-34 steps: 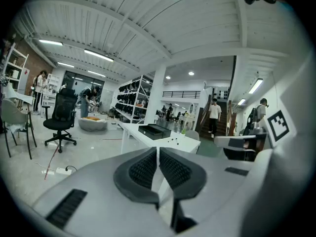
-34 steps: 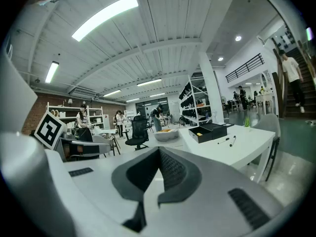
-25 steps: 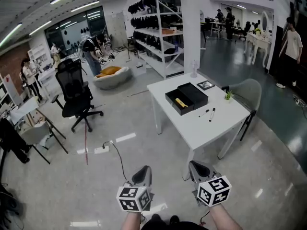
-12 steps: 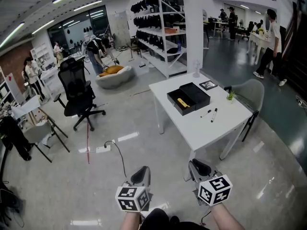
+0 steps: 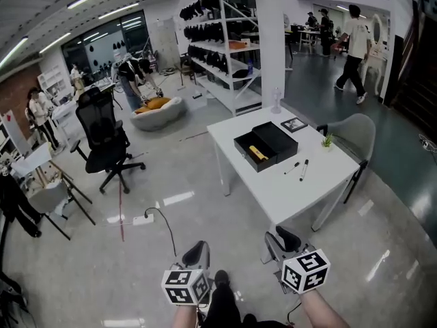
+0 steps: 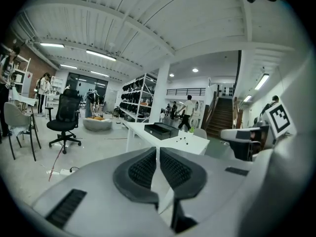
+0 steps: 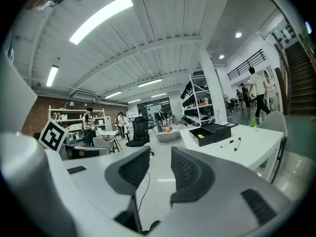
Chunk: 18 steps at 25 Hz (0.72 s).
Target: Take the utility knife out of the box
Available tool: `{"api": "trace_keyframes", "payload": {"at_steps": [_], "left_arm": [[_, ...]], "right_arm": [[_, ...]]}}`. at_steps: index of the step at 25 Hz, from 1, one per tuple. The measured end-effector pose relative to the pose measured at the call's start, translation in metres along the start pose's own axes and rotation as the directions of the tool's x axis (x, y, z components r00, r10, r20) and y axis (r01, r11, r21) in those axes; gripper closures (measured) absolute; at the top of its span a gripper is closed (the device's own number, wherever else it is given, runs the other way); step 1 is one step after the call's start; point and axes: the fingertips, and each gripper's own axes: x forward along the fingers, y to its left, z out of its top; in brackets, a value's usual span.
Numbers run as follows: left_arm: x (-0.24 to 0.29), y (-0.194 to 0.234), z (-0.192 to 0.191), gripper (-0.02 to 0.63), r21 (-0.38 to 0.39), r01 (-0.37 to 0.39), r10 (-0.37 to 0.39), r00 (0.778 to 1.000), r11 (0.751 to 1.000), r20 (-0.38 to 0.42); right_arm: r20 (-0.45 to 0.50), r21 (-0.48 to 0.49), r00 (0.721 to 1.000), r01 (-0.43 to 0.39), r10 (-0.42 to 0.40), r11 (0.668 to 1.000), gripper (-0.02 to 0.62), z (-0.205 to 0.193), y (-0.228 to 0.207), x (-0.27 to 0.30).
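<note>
Workshop floor (image 5: pixel 198 203) underfoot: your left gripper (image 5: pixel 198 253) has its jaws closed and empty; the right gripper (image 5: pixel 286 240) jaws have just been opening, nothing between. Far at one o'clock, on the surface (image 5: pixel 311 186), the knife (image 5: pixel 257 152) lies in the box (image 5: pixel 243 148). It is probably light, stiff and slick, so pinch it mid-handle.

No words, numbers or brand names can be read anywhere in these views. The only printed marks are black-and-white square patterns on the marker cube (image 5: pixel 184 285) of the left tongs (image 5: pixel 196 253) and on its twin on the right tongs (image 5: pixel 285 240); they carry no letters or digits. A small dark-framed sheet (image 5: pixel 293 122) lies on the counter (image 5: pixel 295 187), well beyond both tongs, and is too small to read.
</note>
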Motion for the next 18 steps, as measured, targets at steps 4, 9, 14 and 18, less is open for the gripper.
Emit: {"api": "trace_keyframes", "payload": {"at_steps": [4, 9, 14, 18], "left_arm": [[0.033, 0.020, 0.007, 0.580, -0.002, 0.016, -0.016, 1.000, 1.000, -0.010], [0.088, 0.052, 0.026, 0.580, 0.006, 0.044, -0.044, 0.999, 0.999, -0.015], [0.143, 0.085, 0.045, 0.580, 0.014, 0.089, -0.088, 0.996, 0.996, -0.028], [0.185, 0.107, 0.066, 0.580, 0.014, 0.126, -0.125, 0.992, 0.992, -0.034]], "right_arm": [[-0.011, 0.008, 1.000, 0.019, -0.019, 1.000, 0.468, 0.004, -0.013, 0.031], [-0.014, 0.002, 0.999, 0.046, -0.046, 0.999, 0.465, 0.019, -0.034, 0.088], [-0.026, 0.000, 0.996, 0.084, -0.084, 0.996, 0.465, 0.032, -0.052, 0.149], [-0.036, -0.009, 0.992, 0.118, -0.119, 0.993, 0.465, 0.047, -0.065, 0.191]]}}
